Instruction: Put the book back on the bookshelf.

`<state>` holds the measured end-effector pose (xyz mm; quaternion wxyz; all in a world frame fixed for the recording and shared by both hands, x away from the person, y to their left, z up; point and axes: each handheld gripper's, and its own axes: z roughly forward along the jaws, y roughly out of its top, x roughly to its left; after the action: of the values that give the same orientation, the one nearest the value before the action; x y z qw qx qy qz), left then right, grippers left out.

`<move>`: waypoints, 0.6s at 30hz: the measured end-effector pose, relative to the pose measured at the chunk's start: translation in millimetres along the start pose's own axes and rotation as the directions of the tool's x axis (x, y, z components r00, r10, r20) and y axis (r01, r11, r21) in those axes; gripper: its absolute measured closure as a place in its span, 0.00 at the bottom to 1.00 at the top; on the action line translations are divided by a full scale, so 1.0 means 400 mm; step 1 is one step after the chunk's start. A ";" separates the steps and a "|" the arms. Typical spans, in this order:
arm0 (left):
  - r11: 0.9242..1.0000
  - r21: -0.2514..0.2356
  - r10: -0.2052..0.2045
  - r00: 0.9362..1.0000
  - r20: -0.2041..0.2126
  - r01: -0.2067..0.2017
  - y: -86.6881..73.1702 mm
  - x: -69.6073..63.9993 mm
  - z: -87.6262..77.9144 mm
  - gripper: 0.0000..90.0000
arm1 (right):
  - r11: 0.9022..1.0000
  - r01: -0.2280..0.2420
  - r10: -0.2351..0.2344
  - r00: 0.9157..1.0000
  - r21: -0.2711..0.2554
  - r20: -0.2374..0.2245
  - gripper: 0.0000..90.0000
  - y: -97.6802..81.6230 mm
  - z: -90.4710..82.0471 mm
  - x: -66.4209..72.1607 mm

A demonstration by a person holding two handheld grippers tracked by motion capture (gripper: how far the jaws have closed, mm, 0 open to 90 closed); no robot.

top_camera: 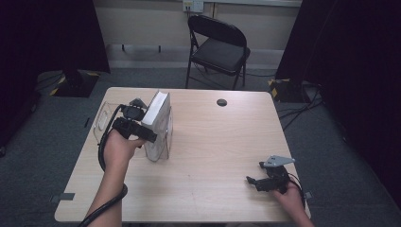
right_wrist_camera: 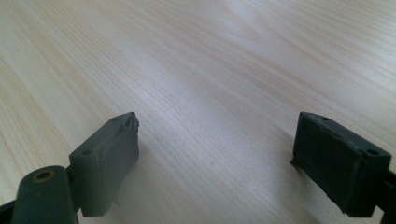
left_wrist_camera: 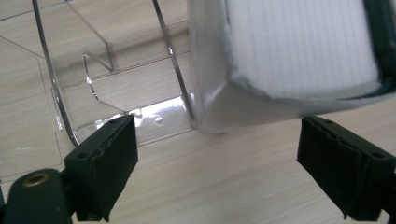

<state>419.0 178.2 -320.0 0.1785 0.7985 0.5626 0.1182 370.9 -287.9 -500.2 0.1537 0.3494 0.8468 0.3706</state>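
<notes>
One wood-grain tabletop [top_camera: 213, 156] carries a clear acrylic rack [left_wrist_camera: 93, 79] at its left, with a thick white book [top_camera: 158, 111] standing upright in the rack's right slot. Book judged stiff and fairly heavy, its cover smooth; best gripped low on the spine. Rack: hard, slick, likely brittle. Left gripper [left_wrist_camera: 215, 158] stands wide open just beside the book, pads clear. Right gripper [right_wrist_camera: 215, 158] rests open, empty, well apart.
</notes>
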 end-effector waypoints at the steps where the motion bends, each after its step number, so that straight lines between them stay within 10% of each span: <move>1: 1.000 -0.001 0.008 1.000 0.002 -0.008 -0.001 -0.002 0.000 0.13 | 1.000 0.000 0.000 1.000 0.000 -0.001 0.15 0.000 0.000 0.000; 18: 0.998 -0.030 0.048 0.998 0.038 -0.046 -0.034 -0.023 0.009 0.09 | 1.000 -0.001 0.001 1.000 -0.001 0.000 0.15 0.000 0.000 0.000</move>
<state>405.7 173.2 -328.8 0.1980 0.8110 0.5383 0.1150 370.9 -287.8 -500.2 0.1535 0.3497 0.8464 0.3713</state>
